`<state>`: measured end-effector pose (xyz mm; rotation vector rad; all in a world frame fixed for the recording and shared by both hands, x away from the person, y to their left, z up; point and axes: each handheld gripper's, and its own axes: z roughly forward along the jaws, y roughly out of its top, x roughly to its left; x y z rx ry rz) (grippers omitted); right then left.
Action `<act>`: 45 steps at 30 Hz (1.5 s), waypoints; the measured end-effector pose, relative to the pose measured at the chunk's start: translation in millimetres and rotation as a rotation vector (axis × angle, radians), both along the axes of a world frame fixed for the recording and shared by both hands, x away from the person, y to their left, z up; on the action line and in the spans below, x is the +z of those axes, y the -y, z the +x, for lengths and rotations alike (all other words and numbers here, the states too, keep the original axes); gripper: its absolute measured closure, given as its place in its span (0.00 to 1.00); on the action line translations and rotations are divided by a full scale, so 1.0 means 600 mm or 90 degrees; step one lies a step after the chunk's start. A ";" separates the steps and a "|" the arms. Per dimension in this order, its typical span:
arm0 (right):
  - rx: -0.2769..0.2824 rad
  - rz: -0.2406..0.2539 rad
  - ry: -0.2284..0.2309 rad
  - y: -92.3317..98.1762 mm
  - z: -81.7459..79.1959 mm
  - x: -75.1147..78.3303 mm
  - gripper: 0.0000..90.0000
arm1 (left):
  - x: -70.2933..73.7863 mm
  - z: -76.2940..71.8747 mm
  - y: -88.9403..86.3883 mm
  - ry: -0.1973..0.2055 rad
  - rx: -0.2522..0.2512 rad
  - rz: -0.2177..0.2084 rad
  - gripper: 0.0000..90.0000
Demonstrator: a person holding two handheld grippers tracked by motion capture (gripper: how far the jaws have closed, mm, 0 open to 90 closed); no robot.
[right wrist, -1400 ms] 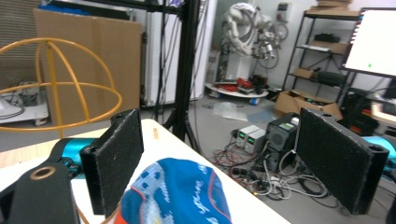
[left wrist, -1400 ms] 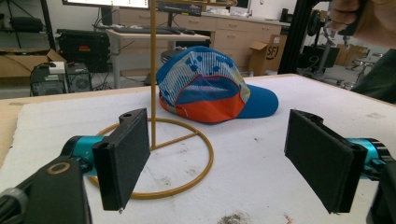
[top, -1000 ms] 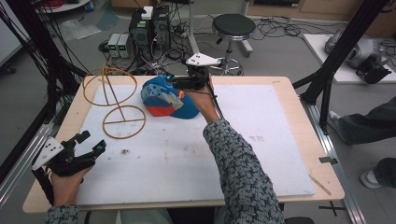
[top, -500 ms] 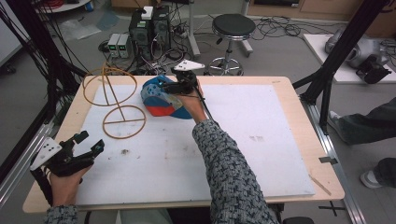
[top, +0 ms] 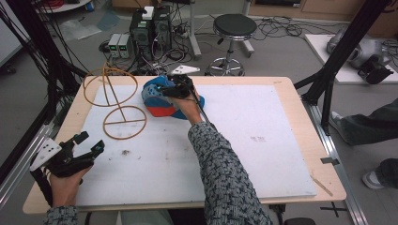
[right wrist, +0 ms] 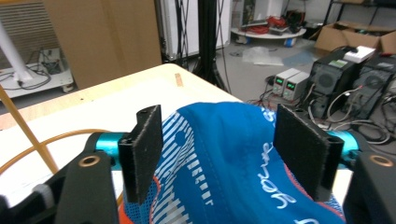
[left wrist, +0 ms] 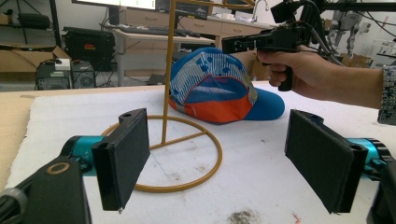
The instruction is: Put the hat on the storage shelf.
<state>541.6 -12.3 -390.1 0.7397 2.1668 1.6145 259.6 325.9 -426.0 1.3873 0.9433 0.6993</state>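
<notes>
We read left to right. Left gripper [top: 87, 147] at near-left table [top: 281, 82] corner, jaws spread, holding nothing — well apart from cap. Wire stand [top: 123, 123] next, ring base flat on white sheet, just left of cap. Cap [top: 157, 96] at far centre, brim pointing right. Right gripper [top: 162, 90] directly above cap crown, jaws spread, straddling crown without pinching it — right hand far nearer, so we judge grab falls to it.

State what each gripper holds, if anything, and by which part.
Nothing is held. The right gripper is open, its jaws either side of the cap crown, not closed on it. The left gripper is open over bare table.
</notes>
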 end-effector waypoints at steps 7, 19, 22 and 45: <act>0.005 -0.021 -0.001 -0.006 0.001 -0.009 0.51 | -0.001 0.000 0.001 -0.001 -0.002 0.000 0.25; 0.015 -0.055 -0.006 -0.012 0.002 -0.015 0.66 | -0.002 0.002 0.001 -0.004 -0.005 0.001 0.25; 0.013 -0.063 -0.001 -0.015 -0.001 -0.013 0.77 | -0.001 0.001 0.002 -0.002 -0.005 0.000 0.25; -0.022 -0.056 0.045 0.010 -0.011 0.040 1.00 | 0.000 0.000 0.000 0.001 -0.003 0.001 0.25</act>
